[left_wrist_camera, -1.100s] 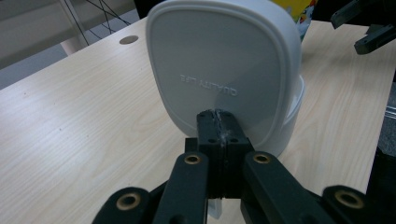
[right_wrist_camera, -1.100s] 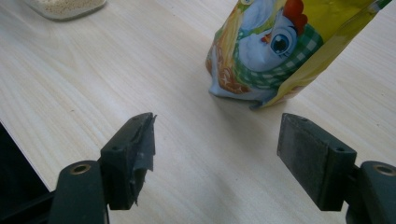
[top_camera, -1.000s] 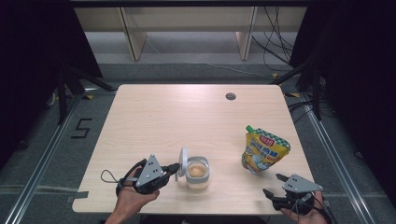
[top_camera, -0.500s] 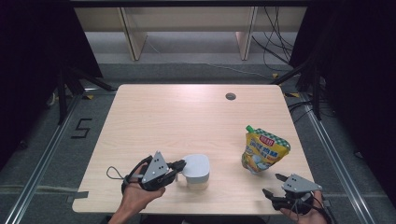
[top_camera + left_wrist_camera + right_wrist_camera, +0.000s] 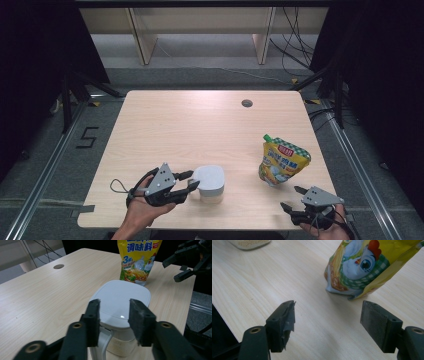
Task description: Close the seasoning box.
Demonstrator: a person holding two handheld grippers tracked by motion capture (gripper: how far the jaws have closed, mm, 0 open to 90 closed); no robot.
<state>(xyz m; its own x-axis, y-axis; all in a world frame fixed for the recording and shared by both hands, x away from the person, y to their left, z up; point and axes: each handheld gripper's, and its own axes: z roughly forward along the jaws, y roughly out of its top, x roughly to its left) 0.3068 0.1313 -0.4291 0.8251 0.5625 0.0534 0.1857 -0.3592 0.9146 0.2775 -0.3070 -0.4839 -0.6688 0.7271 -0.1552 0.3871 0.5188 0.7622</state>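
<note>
High view, container: white lidded container sits near the desk's front edge, left of centre, lid shut.
High view, left gripper: left gripper lies at the container's left side, jaws either side of the lid's rim.
High view, pouch: yellow seasoning pouch stands toward the desk's right edge, well apart from the container.
High view, right gripper: right gripper at the front right corner, just short of the pouch.
Left gripper view: jaws have just been opening, now half apart, the lid's near edge between them, pads not pressing.
Right gripper view: jaws wide, bare desk between them, pouch beyond.
</note>
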